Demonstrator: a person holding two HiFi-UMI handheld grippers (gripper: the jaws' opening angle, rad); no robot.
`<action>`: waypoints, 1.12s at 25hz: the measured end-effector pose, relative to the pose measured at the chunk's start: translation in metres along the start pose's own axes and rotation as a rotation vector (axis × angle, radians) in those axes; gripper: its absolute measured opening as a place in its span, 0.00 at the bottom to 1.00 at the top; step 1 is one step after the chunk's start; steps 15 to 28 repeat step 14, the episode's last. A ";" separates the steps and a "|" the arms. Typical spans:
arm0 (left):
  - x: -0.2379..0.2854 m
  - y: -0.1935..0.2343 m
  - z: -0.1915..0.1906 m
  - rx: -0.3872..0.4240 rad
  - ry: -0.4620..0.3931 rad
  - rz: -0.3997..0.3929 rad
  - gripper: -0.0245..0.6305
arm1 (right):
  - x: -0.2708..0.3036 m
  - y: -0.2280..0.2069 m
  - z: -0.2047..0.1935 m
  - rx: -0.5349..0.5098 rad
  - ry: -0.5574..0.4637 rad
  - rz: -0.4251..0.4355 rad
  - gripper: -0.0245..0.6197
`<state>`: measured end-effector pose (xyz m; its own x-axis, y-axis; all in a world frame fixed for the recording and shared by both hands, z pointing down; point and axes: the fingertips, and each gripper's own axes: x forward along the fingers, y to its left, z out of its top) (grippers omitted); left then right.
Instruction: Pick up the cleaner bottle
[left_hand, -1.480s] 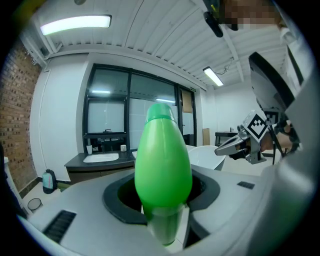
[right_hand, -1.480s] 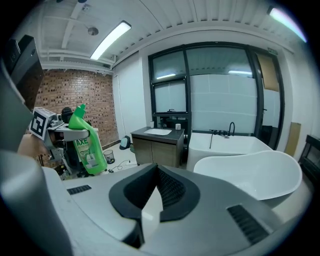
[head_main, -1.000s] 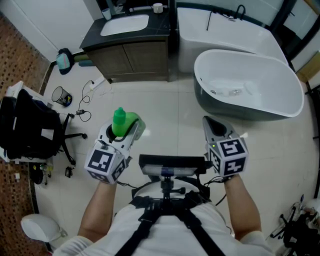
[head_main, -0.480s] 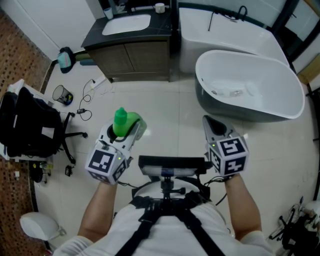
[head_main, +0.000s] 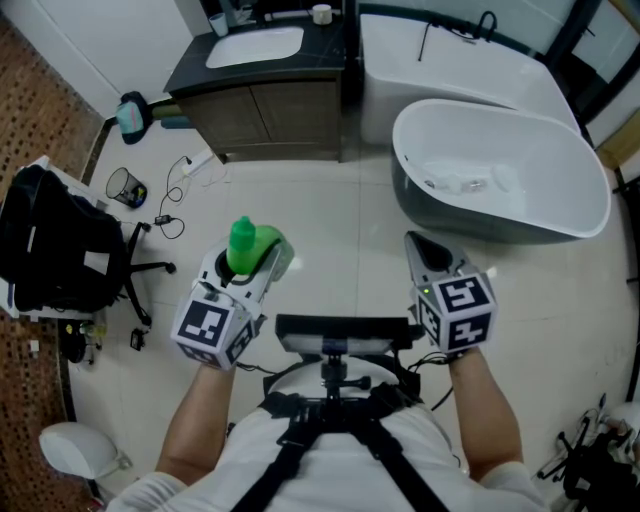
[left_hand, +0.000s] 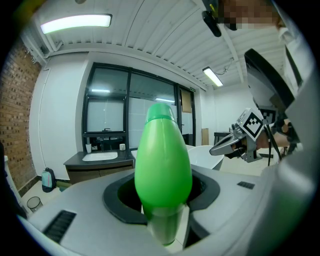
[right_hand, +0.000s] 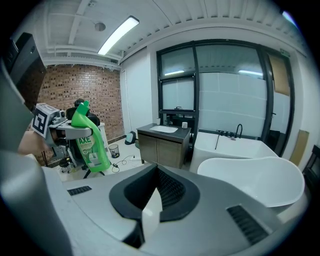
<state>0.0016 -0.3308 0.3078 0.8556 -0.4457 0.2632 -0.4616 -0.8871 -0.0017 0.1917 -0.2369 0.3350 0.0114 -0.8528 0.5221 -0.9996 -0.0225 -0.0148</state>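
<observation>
The cleaner bottle (head_main: 246, 244) is bright green with a green cap and a printed label. My left gripper (head_main: 247, 268) is shut on it and holds it in the air above the floor. In the left gripper view the bottle (left_hand: 163, 165) fills the middle, pinched between the jaws, neck pointing away from the camera. The right gripper view shows the same bottle (right_hand: 92, 144) upright at the left, clamped near its neck by the left gripper (right_hand: 66, 131). My right gripper (head_main: 416, 244) hovers to the right, shut with nothing in it; its tips (right_hand: 150, 209) meet.
A white bathtub (head_main: 500, 170) stands ahead on the right. A dark vanity with a white sink (head_main: 255, 50) is at the back. At the left are a black chair with a bag (head_main: 60, 250), a wire bin (head_main: 122, 190) and cables on the tiled floor.
</observation>
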 end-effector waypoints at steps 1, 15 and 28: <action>0.000 0.000 -0.001 -0.002 0.000 0.001 0.30 | 0.000 0.000 -0.001 0.001 0.001 0.000 0.04; 0.000 -0.002 -0.003 0.001 0.002 -0.006 0.30 | -0.002 0.001 -0.002 0.000 0.005 0.000 0.04; 0.000 -0.002 -0.003 0.001 0.002 -0.006 0.30 | -0.002 0.001 -0.002 0.000 0.005 0.000 0.04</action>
